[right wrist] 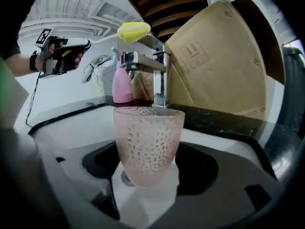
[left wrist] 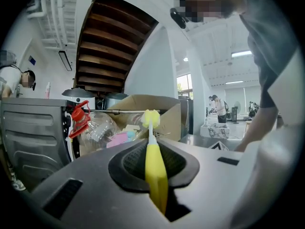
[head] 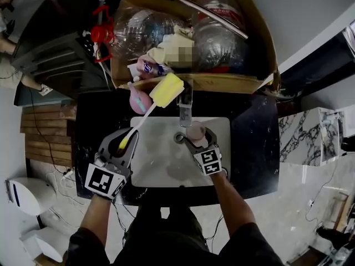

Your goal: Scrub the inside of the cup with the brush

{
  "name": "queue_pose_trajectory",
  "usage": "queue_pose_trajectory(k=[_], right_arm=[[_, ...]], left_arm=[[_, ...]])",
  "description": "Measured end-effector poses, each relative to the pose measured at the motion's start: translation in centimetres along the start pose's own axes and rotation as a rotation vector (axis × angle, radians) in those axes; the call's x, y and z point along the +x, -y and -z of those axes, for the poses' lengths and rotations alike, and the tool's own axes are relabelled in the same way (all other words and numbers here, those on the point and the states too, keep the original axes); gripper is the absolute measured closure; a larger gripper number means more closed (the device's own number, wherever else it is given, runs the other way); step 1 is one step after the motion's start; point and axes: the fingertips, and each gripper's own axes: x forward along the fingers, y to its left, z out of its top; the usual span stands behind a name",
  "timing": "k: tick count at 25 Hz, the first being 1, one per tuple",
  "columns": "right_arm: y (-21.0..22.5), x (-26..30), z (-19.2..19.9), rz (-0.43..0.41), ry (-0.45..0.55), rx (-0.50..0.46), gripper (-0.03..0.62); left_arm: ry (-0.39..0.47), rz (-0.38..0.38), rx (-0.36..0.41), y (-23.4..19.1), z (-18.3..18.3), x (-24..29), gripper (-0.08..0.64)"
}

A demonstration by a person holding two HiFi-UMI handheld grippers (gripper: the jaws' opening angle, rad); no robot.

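The head view looked steeply down from above the person onto the white sink [head: 161,170] in the dark bench [head: 255,148], with the left gripper [head: 123,143] low at left and the right gripper [head: 195,135] near centre.

The left gripper view sat close behind its jaws and faced outward and upward along the brush [left wrist: 155,166] clamped there, toward the cardboard box [left wrist: 164,106].

The right gripper view rode low over the sink, the cup [right wrist: 148,144] between its jaws close to the lens, and faced the faucet [right wrist: 159,75].

All three views shared the box and the brush; the right gripper view also caught the left gripper at upper left.
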Motion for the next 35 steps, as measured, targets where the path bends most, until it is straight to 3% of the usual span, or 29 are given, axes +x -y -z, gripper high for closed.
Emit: queue_pose_trajectory(k=[13,35], right_arm=[[-2.7,5.7,4.7,-0.064,-0.066,0.015,0.238],[-4.2,7.5,6.8,-0.110,-0.130,-0.008,0.236]], left_arm=[[-0.021,0.014,0.013,-0.4,2.0,0.9,0.523],[-0.043,0.027,0.023,-1.2,2.7,0.7,0.523]])
